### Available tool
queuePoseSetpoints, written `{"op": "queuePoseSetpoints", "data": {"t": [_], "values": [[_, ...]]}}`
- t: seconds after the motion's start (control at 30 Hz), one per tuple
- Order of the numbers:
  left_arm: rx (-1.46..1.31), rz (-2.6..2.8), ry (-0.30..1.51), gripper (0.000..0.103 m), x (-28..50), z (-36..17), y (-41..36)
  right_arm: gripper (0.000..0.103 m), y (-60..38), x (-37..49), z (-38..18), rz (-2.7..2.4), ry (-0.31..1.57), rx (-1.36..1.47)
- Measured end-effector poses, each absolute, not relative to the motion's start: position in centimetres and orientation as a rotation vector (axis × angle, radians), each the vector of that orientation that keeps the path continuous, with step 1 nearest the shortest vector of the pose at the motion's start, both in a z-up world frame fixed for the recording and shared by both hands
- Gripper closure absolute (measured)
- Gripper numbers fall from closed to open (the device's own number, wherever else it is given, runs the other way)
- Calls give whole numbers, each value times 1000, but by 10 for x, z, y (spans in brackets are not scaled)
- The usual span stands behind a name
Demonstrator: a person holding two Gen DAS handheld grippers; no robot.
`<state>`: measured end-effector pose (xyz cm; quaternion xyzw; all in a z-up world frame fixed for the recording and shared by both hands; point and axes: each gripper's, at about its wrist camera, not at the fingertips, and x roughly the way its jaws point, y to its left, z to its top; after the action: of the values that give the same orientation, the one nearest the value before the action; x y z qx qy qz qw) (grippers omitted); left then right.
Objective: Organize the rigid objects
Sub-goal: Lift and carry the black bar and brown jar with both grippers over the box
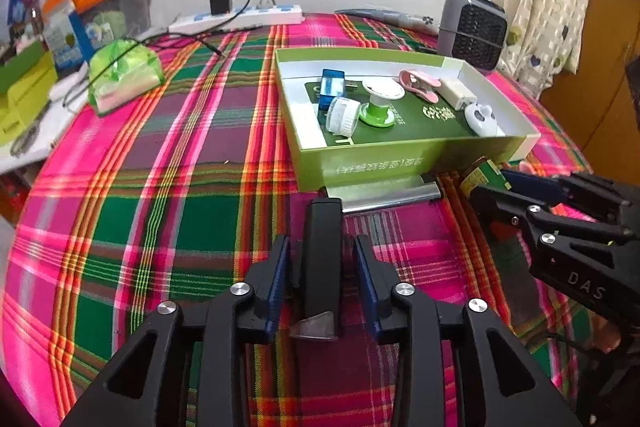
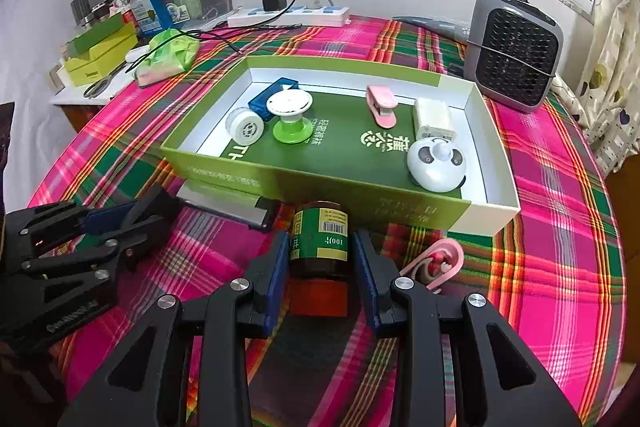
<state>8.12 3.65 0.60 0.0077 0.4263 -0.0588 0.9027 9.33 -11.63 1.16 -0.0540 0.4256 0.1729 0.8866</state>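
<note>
In the left wrist view my left gripper [image 1: 322, 241] stands open around a black bar-shaped tool [image 1: 322, 259] with a metal end, which lies on the plaid cloth with a gap on each side. In the right wrist view my right gripper [image 2: 318, 235] is shut on a brown bottle [image 2: 320, 243] with a green label and red cap, lying just in front of the green box [image 2: 320, 187]. The box holds a blue case [image 2: 276, 95], a white round cap [image 2: 244, 127], a green-and-white spool [image 2: 290, 115], a pink stapler [image 2: 382, 105], a white charger [image 2: 434, 119] and a panda-shaped gadget [image 2: 436, 167].
A silver metal piece [image 2: 224, 205] lies against the box's front wall. A pink looped item [image 2: 436, 259] sits right of the bottle. A grey heater [image 2: 516, 55], a power strip [image 2: 288, 13] and a green bag [image 2: 168, 55] stand at the back.
</note>
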Motion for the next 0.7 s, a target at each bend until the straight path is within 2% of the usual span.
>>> {"op": "queuePoseSetpoints", "data": {"t": [0.1,0.7], "values": [[83,-91,878,66,80,5,26,69,-117,93,11,357,884,-113],[15,-52,880,65,80,5,31,69,-120,95,1,359,915,-86]]}}
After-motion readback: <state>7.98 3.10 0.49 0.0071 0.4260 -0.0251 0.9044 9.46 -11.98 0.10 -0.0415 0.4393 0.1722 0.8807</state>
